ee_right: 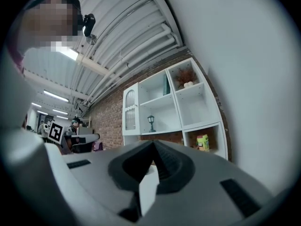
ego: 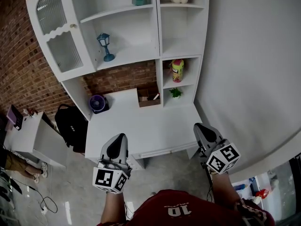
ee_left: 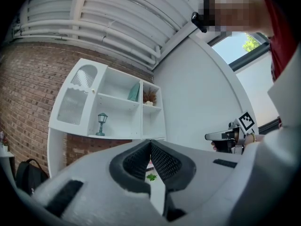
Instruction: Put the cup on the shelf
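- White shelf unit (ego: 141, 41): it stands against a brick wall, with a glazed cabinet door swung open on its left side and two columns of open compartments.
- White surface (ego: 141, 126): it juts forward from the foot of the shelf unit, and its front part is bare.
- Black backpack (ego: 69, 122): it sits on the floor to the lower left of the shelf unit, beside the surface.
- Left gripper (ee_left: 150, 144): it is held out in front of the shelf unit, near the surface's front edge. Its jaws are pressed together at the tips with nothing between them.
- Right gripper (ee_right: 153, 144): it is level with the left gripper and well apart from it, facing the shelf unit's right column. Its jaws are closed tip to tip and empty.
- Purple round object (ego: 98, 103): it rests at the back left of the surface, under the shelf unit's wide left column.
- Blue lantern (ego: 105, 46): it stands upright on the lower shelf of the left column.
- Yellow cup (ego: 178, 70): it has a pink top and stands upright in the right column, third compartment from the top, far from both grippers.
- Small green plant (ego: 176, 92): it sits in the compartment directly beneath the cup.
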The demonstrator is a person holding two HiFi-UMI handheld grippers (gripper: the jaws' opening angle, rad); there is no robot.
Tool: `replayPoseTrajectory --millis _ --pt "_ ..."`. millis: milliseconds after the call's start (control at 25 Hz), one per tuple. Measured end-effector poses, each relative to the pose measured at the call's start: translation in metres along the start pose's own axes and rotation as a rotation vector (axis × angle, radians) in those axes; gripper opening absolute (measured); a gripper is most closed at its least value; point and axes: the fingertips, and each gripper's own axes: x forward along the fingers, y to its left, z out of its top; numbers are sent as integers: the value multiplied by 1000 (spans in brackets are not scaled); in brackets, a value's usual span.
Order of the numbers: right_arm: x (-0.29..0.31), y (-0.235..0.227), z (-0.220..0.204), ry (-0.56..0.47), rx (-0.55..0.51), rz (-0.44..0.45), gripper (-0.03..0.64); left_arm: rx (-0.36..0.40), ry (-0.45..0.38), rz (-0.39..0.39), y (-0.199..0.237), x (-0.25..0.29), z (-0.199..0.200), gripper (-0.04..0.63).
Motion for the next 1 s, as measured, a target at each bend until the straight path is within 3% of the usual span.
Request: replayPoseTrajectory --millis 1000 --pt "1 14 4 20 -53 3 -9 -6 8 20 2 -14 -2 -9"
